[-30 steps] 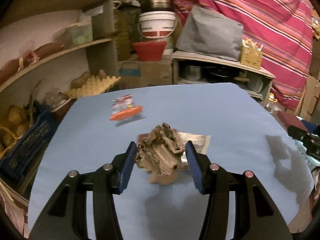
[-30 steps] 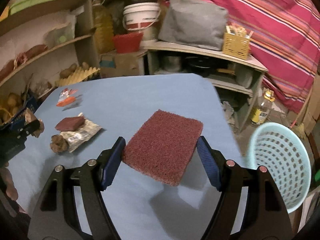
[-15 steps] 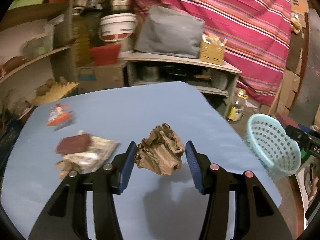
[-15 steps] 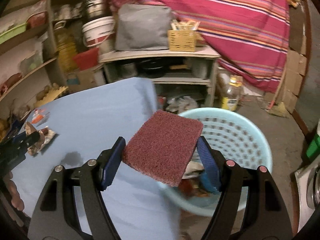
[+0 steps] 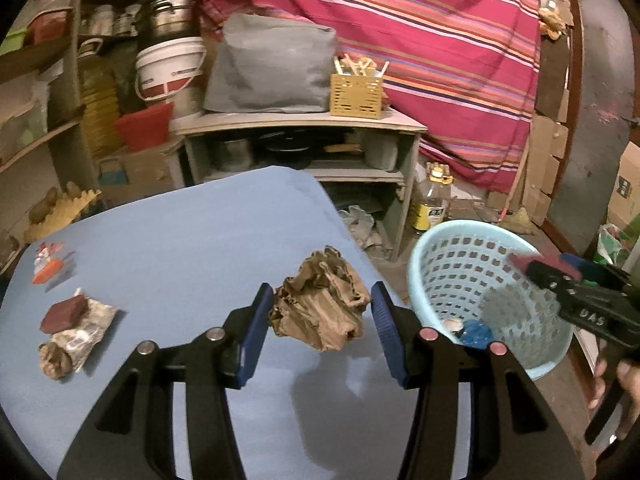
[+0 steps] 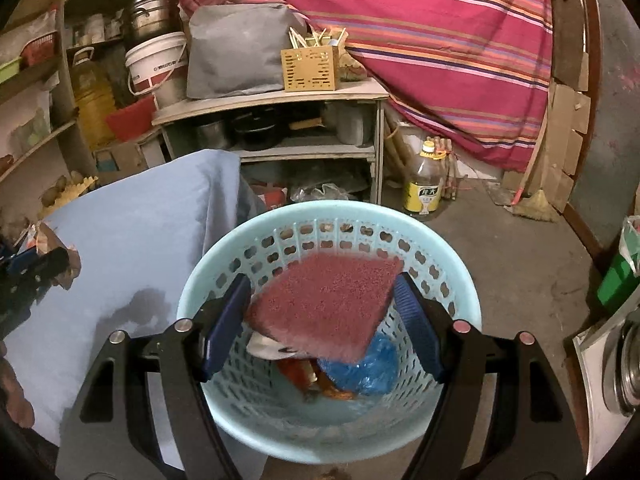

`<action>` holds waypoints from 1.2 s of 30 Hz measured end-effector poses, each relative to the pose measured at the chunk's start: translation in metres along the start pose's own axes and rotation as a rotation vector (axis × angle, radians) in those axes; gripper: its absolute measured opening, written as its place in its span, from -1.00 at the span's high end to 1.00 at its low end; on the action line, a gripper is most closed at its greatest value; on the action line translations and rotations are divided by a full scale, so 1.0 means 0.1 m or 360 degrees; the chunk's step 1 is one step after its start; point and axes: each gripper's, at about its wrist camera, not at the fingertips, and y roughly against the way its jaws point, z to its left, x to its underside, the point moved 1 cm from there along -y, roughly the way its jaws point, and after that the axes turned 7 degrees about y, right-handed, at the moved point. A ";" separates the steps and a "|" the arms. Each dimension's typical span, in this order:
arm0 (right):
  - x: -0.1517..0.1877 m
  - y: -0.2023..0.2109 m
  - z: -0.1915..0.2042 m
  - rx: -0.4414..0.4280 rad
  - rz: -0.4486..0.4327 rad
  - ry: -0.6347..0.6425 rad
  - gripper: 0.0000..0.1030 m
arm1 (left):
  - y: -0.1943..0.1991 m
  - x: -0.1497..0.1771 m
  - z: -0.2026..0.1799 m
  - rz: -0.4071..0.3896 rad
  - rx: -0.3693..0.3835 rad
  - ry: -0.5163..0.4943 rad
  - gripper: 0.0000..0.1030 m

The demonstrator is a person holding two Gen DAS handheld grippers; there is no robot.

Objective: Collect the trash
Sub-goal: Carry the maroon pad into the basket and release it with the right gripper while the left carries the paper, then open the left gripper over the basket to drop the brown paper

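Note:
My left gripper (image 5: 322, 328) is shut on a crumpled brown paper ball (image 5: 320, 310) and holds it above the blue table (image 5: 192, 248), near its right edge. My right gripper (image 6: 324, 320) is shut on a dark red scouring pad (image 6: 326, 300) and holds it over the mouth of the light blue basket (image 6: 452, 276); the gripper also shows in the left wrist view (image 5: 576, 284). The basket (image 5: 436, 256) stands on the floor beside the table and holds a blue bag (image 6: 360, 372) and other trash.
More trash lies at the table's left: a red block on a foil wrapper (image 5: 76, 320), a small brown lump (image 5: 54, 362), an orange and white packet (image 5: 46, 268). A grey shelf unit (image 5: 304, 148), an oil bottle (image 6: 426, 184) and a striped cloth (image 5: 420, 40) stand behind.
Both grippers have swung to the right. The right gripper went from over the table's edge to directly above the basket. The left gripper carried the paper ball toward the table's right edge.

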 end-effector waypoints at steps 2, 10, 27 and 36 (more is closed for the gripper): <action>0.01 -0.02 -0.05 0.0029 -0.0006 -0.0012 -0.64 | -0.05 -0.02 -0.11 0.0004 0.0019 -0.0020 0.02; 0.02 0.17 -0.38 0.0105 -0.0062 -0.0163 -0.85 | -0.16 -0.10 -0.52 -0.0001 0.0102 -0.0095 0.02; 0.10 0.25 -0.61 0.0161 -0.0046 -0.0280 -0.91 | -1.01 -0.06 -1.24 0.0257 0.0282 -0.0170 -0.11; 0.13 0.23 -0.66 0.0213 -0.0030 -0.0292 -0.91 | -1.01 -0.05 -1.04 0.0296 0.0270 -0.0102 -0.53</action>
